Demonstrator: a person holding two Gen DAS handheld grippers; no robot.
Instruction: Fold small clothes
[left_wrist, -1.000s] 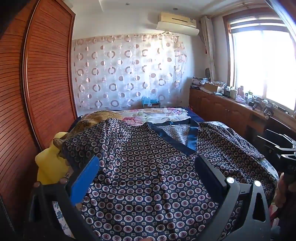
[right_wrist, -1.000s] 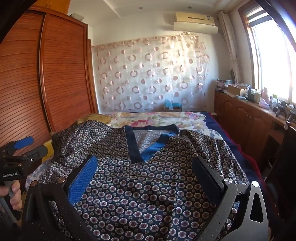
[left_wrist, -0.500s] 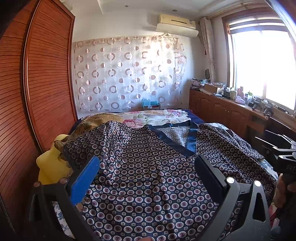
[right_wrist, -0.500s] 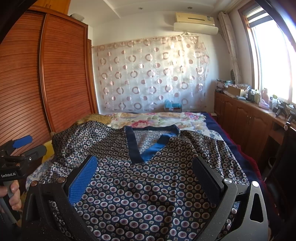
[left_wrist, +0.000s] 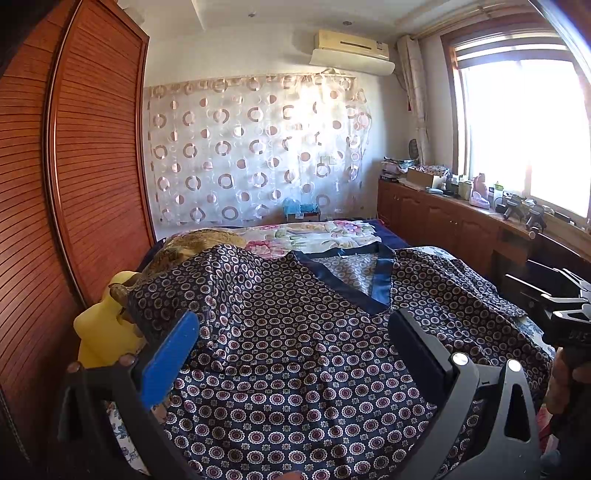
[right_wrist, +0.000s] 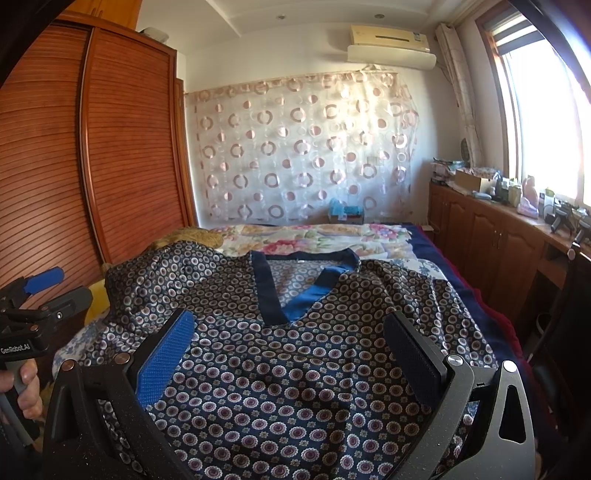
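A dark blue patterned top (left_wrist: 295, 354) (right_wrist: 295, 369) with a plain blue V-neck band (left_wrist: 373, 280) (right_wrist: 280, 291) lies spread over the bed, neck towards the far end. My left gripper (left_wrist: 291, 350) hovers open above its near left part, nothing between the fingers. My right gripper (right_wrist: 288, 354) is open above the near middle of the top. The left gripper's body (right_wrist: 29, 325) shows at the left edge of the right wrist view, held by a hand (right_wrist: 26, 387). The right gripper's body (left_wrist: 561, 314) shows at the right edge of the left wrist view.
A floral bedspread (left_wrist: 306, 236) (right_wrist: 314, 236) covers the far bed. A yellow cushion (left_wrist: 103, 332) and a brown pillow (left_wrist: 192, 243) lie at the left. A wooden wardrobe (left_wrist: 74, 184) stands left; a low cabinet with clutter (left_wrist: 461, 206) runs under the window.
The left wrist view has tilted slightly upward; the top and both grippers stay much as they were, both still open.
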